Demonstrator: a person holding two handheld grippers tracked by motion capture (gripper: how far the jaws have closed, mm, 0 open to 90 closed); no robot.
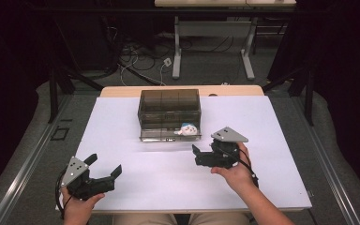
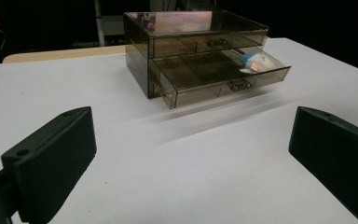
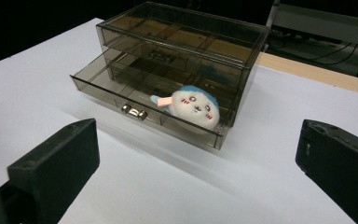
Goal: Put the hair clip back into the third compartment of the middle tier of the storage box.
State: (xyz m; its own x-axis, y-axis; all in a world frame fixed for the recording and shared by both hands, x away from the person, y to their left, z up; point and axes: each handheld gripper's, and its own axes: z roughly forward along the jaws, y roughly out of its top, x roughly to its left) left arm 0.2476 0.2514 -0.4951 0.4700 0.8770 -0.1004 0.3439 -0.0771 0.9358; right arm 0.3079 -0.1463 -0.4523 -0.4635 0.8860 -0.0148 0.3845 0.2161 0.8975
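Observation:
A smoky clear drawer box [image 1: 169,105] stands at the middle of the white table top [image 1: 122,117]. Its lower drawer [image 3: 121,95] is pulled out, and a small white and blue plush toy [image 3: 193,108] lies at the drawer's right end, also seen as the toy [image 1: 187,129] and the toy [image 2: 256,62]. My left gripper [image 1: 105,165] hovers open near the table's front left, well short of the box [image 2: 191,42]. My right gripper [image 1: 196,156] is open just in front of the drawer's right end, with nothing between its jaws.
The table's wooden far edge [image 1: 183,90] shows behind the box. Beyond it on the floor are cables [image 1: 140,61] and the legs of another table [image 1: 177,51]. Dark frame posts [image 1: 54,89] stand at both sides.

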